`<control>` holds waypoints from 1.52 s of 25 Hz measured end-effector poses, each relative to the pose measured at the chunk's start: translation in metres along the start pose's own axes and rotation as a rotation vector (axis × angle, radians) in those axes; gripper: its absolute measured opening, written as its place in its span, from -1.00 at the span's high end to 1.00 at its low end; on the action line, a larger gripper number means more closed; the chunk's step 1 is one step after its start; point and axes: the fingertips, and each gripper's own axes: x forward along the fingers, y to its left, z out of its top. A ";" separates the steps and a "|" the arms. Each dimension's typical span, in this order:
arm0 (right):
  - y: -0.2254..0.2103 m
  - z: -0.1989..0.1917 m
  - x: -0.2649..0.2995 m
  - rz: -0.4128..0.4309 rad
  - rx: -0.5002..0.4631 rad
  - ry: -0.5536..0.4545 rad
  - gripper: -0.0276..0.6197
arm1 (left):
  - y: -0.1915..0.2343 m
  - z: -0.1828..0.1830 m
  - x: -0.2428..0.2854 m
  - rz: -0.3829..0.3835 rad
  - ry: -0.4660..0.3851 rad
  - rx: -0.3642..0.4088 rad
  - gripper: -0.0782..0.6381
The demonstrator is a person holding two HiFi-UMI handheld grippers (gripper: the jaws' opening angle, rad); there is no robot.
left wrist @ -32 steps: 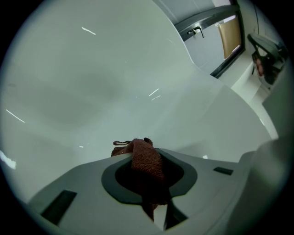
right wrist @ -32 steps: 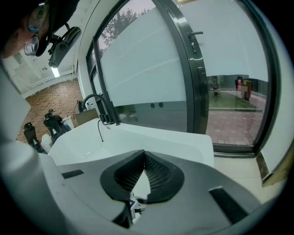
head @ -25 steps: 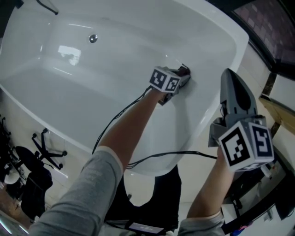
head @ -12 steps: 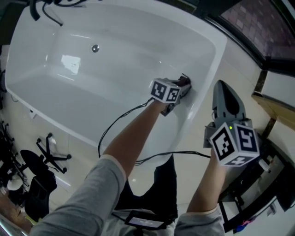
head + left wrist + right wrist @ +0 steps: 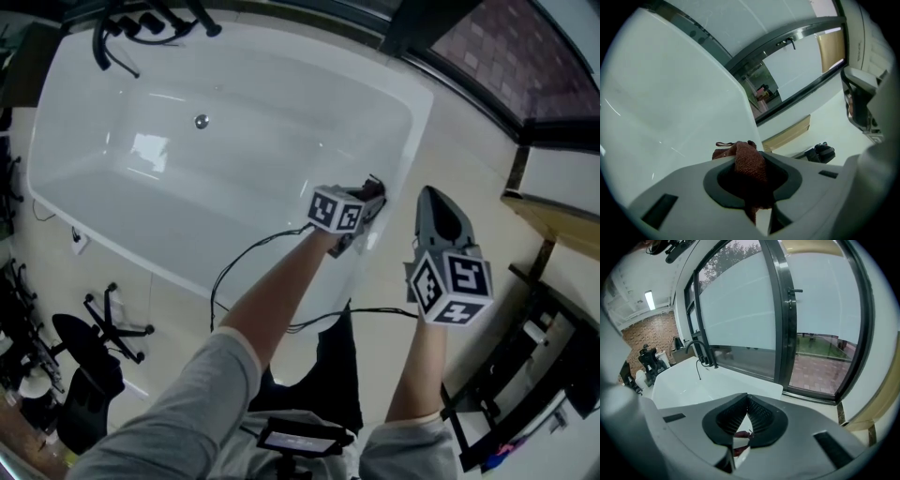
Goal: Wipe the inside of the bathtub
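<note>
The white bathtub [image 5: 234,173] fills the upper left of the head view, with its drain [image 5: 201,121] at the far end. My left gripper [image 5: 373,192] is shut on a red-brown cloth [image 5: 746,161] and holds it against the tub's inner wall near the right rim [image 5: 405,141]. In the left gripper view the cloth bulges out between the left gripper [image 5: 750,173] jaws, with the tub wall [image 5: 661,108] right behind it. My right gripper [image 5: 433,197] stands outside the tub above the pale floor, pointing away, and in its own view the right gripper [image 5: 746,414] is shut with nothing held.
A black faucet [image 5: 141,23] stands at the tub's far end. A dark-framed glass door [image 5: 787,319] runs along the far side, with brick paving [image 5: 525,47] outside. A black office chair [image 5: 89,337] is left of the tub. Cables [image 5: 244,262] trail from the grippers. Dark equipment [image 5: 525,375] is at the right.
The head view has pulled back, showing more of the tub and floor. The left gripper stays with the cloth at the tub's right wall. The right gripper has drifted left.
</note>
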 end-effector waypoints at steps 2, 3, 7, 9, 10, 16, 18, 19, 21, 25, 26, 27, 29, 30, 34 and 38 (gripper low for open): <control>-0.001 -0.004 -0.007 -0.012 -0.015 0.016 0.90 | -0.009 -0.008 -0.009 0.023 0.029 0.058 0.52; -0.001 -0.006 -0.010 -0.017 -0.027 0.023 0.90 | -0.014 -0.010 -0.015 0.041 0.038 0.106 0.52; 0.009 -0.008 -0.025 -0.008 -0.048 0.040 0.90 | -0.031 -0.008 -0.049 0.111 0.030 0.318 0.52; 0.014 -0.004 -0.036 -0.006 -0.046 0.037 0.90 | -0.042 0.002 -0.072 0.135 0.018 0.398 0.52; 0.016 -0.001 -0.042 -0.006 -0.043 0.034 0.90 | -0.047 0.007 -0.084 0.148 0.014 0.432 0.52; 0.041 0.005 -0.079 0.016 -0.029 0.019 0.90 | -0.086 0.029 -0.166 0.202 -0.007 0.592 0.52; 0.055 0.004 -0.091 0.028 -0.021 0.025 0.90 | -0.099 0.033 -0.195 0.206 -0.022 0.630 0.52; 0.062 0.003 -0.098 0.034 -0.012 0.028 0.90 | -0.106 0.034 -0.212 0.209 -0.032 0.646 0.52; 0.075 -0.002 -0.117 0.034 0.013 0.031 0.90 | -0.120 0.034 -0.246 0.217 -0.056 0.670 0.52; 0.103 -0.005 -0.152 0.015 0.029 0.022 0.90 | -0.143 0.036 -0.323 0.224 -0.115 0.735 0.52; 0.109 -0.004 -0.160 0.008 0.032 0.015 0.90 | -0.147 0.038 -0.341 0.227 -0.130 0.745 0.52; 0.115 -0.005 -0.168 0.000 0.038 0.007 0.90 | -0.151 0.039 -0.357 0.230 -0.142 0.751 0.52; 0.126 -0.007 -0.185 -0.018 0.059 -0.007 0.90 | -0.158 0.038 -0.388 0.237 -0.160 0.759 0.52; 0.131 -0.007 -0.192 -0.027 0.076 -0.014 0.90 | -0.160 0.037 -0.401 0.241 -0.163 0.763 0.52; 0.151 -0.018 -0.218 -0.028 0.156 -0.030 0.90 | -0.175 0.027 -0.440 0.251 -0.168 0.777 0.52; 0.169 -0.031 -0.237 -0.020 0.173 -0.022 0.90 | -0.193 0.018 -0.470 0.266 -0.200 0.805 0.52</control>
